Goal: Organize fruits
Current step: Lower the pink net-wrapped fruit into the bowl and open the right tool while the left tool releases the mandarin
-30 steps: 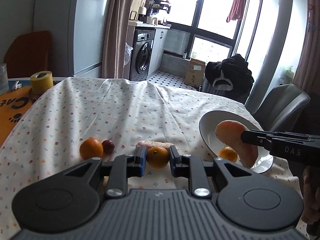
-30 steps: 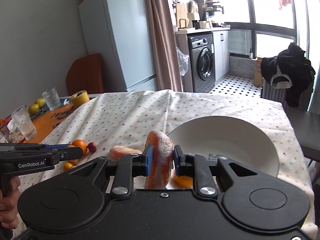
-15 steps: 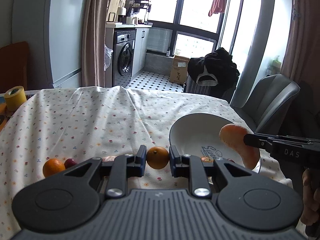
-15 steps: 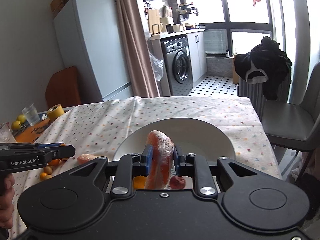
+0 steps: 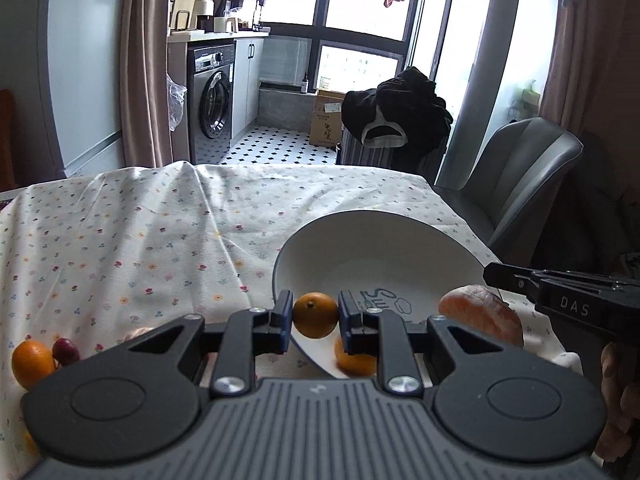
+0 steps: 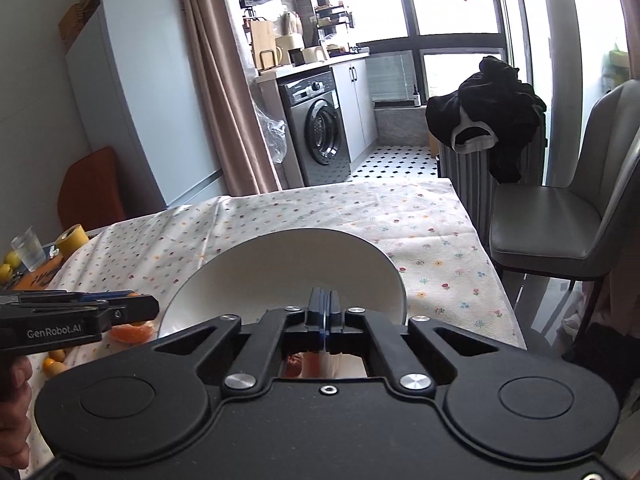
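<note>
My left gripper is shut on a small orange, held over the near-left rim of the white bowl. Inside the bowl lie another orange and a long pinkish-orange fruit. My right gripper hangs over the bowl with its pads pressed together and nothing between them. The long fruit shows below it through the frame. To the left on the cloth sit an orange, a small red fruit and a pinkish piece, partly hidden.
A grey chair stands off the table's right edge. At the far left are a yellow tape roll, a glass and lemons. The flowered tablecloth stretches behind the bowl.
The right gripper has let go of the long fruit, which now lies in the bowl, and its fingers have shut. The left gripper carried its orange rightward to the bowl's rim.
</note>
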The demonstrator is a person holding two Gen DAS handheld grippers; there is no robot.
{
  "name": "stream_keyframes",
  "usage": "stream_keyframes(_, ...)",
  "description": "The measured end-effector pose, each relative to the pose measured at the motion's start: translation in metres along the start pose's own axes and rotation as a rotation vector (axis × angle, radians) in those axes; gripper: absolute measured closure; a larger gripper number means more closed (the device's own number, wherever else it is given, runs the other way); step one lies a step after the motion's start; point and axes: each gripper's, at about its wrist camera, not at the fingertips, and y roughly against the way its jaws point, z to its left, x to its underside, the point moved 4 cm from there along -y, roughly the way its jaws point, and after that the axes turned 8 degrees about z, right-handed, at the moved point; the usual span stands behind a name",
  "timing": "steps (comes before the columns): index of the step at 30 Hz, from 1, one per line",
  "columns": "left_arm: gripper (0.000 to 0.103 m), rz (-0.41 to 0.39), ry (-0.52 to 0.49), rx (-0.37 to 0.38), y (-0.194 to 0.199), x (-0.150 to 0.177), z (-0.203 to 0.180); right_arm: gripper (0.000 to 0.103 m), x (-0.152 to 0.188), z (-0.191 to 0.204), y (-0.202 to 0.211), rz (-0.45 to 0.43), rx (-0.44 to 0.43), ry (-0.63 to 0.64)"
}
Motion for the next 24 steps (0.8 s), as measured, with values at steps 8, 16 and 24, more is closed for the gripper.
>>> stream_keyframes(8,0.081,0.056,-0.031,-0.017,-0.027,-0.001,-0.004,0.097,0.011,-0.005,-0.004,-0.014,-0.023,-0.091)
stream_keyframes(16,0.081,0.06,-0.027,-0.024,-0.026,0.0,-0.005,0.09,0.022,0.005,-0.003,-0.01,-0.056,-0.086)
stream_keyframes(24,0.076,0.031,-0.003,-0.011,-0.005,-0.004,0.0,0.069,0.027,0.006,0.007,-0.03,-0.052,-0.104)
